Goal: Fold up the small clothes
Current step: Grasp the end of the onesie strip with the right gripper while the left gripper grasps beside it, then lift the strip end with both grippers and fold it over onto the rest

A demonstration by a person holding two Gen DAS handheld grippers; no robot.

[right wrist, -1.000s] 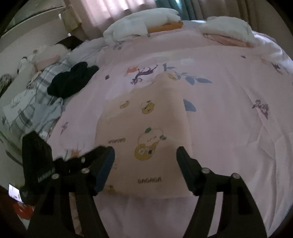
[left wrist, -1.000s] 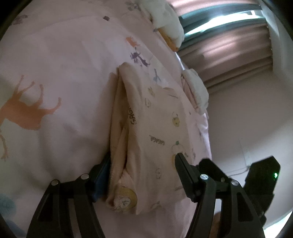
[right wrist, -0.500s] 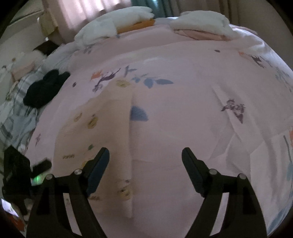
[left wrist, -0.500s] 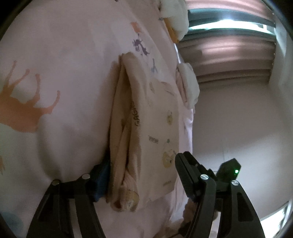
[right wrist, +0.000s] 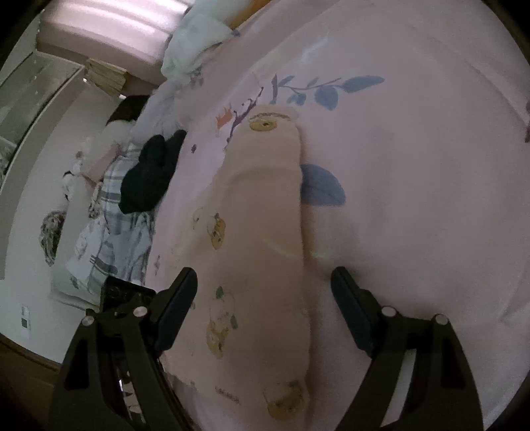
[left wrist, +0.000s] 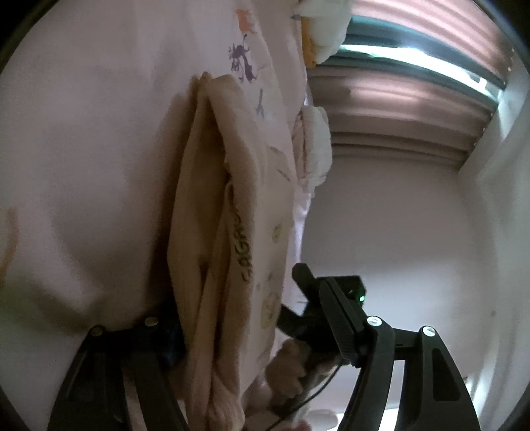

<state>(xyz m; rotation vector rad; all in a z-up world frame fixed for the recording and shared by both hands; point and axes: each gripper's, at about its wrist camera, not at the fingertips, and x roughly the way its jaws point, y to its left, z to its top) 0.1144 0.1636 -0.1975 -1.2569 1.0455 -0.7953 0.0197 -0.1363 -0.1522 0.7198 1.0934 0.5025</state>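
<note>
- One small beige garment, soft knit, folded into a long narrow strip, printed with little yellow bears and dark lettering; lying on the bed, running away from both cameras.
- Seen side-on in the left wrist view as several stacked layers with a ribbed cuff at the near end.
- One pink bedsheet, smooth with shallow creases, printed with blue leaves, a purple figure and an orange one.
- Two claws, black, hard plastic with silver screws.
- Left claw spread wide around the near end of the garment; one finger pressed into the sheet just beside the cloth, the other out past the bed edge. No pinch on the fabric.
- Right claw also spread wide, straddling the near end of the strip; both fingers apart from the cloth.
- Two folded piles at the far end of the bed: one white over orange, one white and pale pink.
- One black crumpled garment near the bed's left edge, beside a plaid cloth.
- One pink pleated curtain with a bright window strip above.
</note>
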